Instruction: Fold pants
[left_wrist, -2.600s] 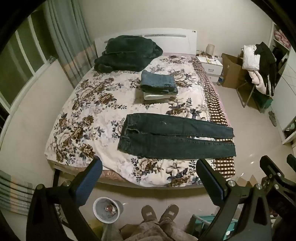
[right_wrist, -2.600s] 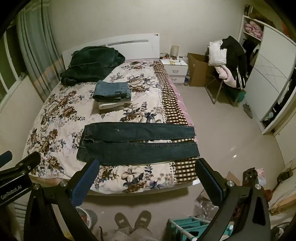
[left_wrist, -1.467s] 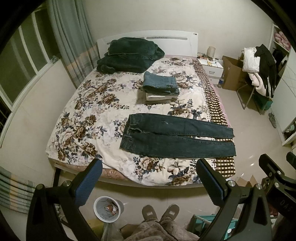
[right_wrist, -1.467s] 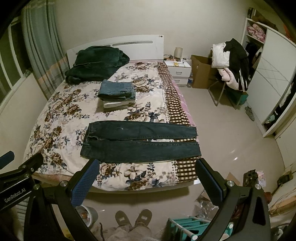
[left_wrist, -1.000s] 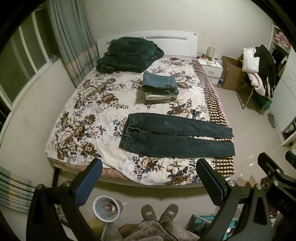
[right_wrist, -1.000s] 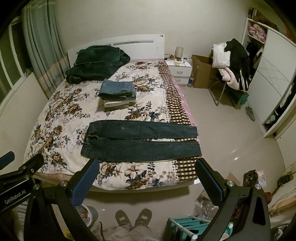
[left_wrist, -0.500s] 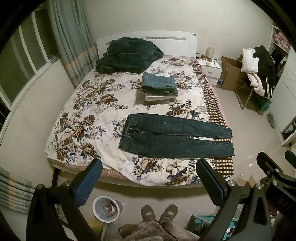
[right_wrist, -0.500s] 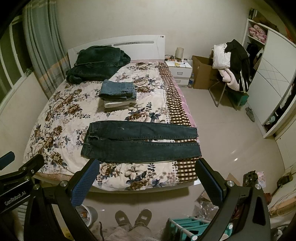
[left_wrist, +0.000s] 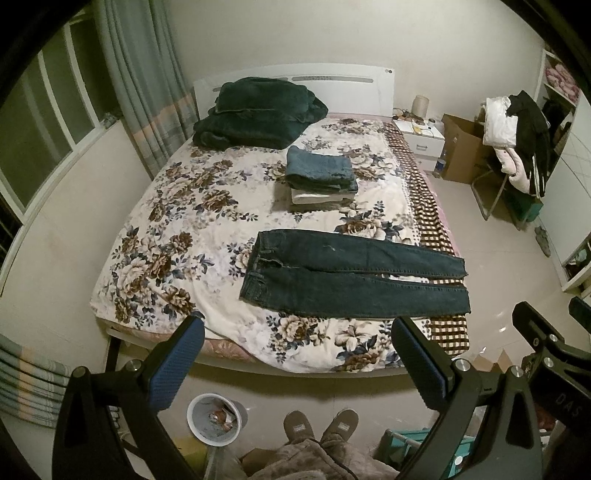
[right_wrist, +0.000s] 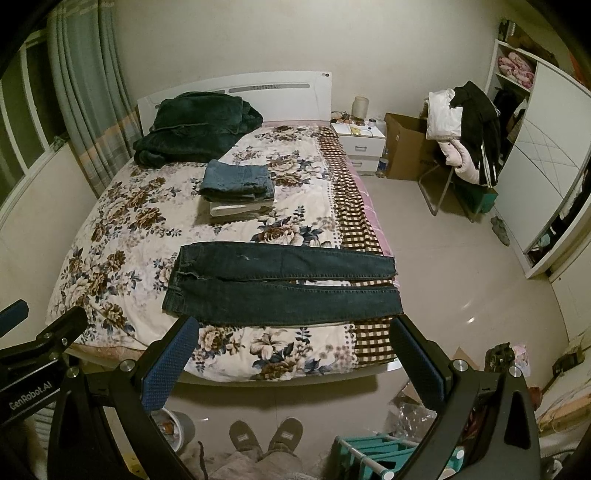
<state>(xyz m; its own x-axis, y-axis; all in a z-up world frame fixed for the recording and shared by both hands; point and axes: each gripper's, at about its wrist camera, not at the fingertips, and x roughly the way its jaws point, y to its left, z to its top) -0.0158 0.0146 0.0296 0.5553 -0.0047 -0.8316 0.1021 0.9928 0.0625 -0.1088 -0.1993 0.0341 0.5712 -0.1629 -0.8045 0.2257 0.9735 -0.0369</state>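
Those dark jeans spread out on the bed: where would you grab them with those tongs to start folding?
Probably at the near edge of the dark jeans: one pair of tongs at the waistband, the other at the near leg's hem, coming in from the foot of the bed. They lie flat with legs side by side, so lifting that edge folds one leg over the other.

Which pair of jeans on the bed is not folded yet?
The dark jeans nearest the foot edge lie spread flat, legs full length; the lighter blue jeans sit folded atop a stack.

The left gripper (left_wrist: 295, 365) is wide open and holds nothing. The right gripper (right_wrist: 291, 363) is wide open too, with nothing between its blue pads (right_wrist: 166, 363).
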